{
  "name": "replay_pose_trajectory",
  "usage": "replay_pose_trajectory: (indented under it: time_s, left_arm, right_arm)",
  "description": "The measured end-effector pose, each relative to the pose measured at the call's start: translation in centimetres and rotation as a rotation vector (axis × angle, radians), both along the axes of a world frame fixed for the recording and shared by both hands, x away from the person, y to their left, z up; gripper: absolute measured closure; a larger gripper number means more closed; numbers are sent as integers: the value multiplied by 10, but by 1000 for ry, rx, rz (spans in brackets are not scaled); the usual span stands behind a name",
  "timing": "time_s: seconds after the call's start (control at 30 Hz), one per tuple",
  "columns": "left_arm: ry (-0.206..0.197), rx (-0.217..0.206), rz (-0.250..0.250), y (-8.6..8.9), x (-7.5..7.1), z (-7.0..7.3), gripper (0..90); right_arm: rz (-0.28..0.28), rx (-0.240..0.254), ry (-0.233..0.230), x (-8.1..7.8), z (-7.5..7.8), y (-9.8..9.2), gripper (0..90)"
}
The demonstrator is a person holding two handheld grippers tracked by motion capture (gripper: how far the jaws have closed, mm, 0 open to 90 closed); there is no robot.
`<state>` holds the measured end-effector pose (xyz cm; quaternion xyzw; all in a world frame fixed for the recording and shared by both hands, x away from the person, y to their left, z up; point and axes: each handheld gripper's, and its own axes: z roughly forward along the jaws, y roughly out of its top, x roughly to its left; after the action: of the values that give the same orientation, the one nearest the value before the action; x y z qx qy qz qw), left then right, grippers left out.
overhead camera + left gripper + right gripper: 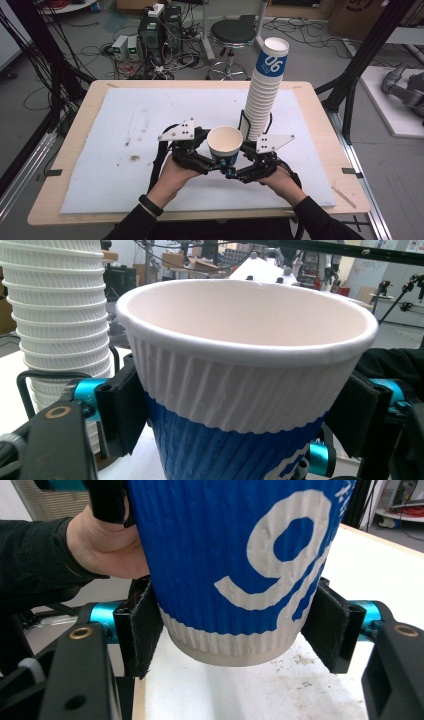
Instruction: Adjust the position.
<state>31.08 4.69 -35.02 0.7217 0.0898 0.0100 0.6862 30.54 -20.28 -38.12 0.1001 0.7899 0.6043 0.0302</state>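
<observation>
We clamp the paper cup low with our right gripper; our left gripper seems pressed on it too, beside the cup stack.

We are looking at a paper cup that is white on top and blue lower down, with little ridges running up and down its sides. Inside, it is showing plain white. A big white number is showing on the blue part. The tall stack of cups is looking white and ridged too, with one blue band and white numbers near its top. The pads are looking black, with shiny blue metal bits beside them. The mat is looking pale blue-white with small brown spots.
</observation>
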Motion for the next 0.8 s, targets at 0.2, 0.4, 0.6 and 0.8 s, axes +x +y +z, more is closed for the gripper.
replay_pose_trajectory:
  time_s: [0.2,0.4,0.6,0.8]
  left_arm:
    - [0,-2,-5,-1,0,-1,236]
    - [-5,8,-9,-2,-1,-3,237]
    - [-10,9,-15,-4,-1,-3,239]
    - [-8,8,-19,-5,-1,-4,239]
  right_arm:
    - [19,12,9,0,0,0,253]
    - [14,36,19,-2,4,2,212]
    - [3,49,13,-3,5,2,241]
    - [2,50,17,-2,5,1,277]
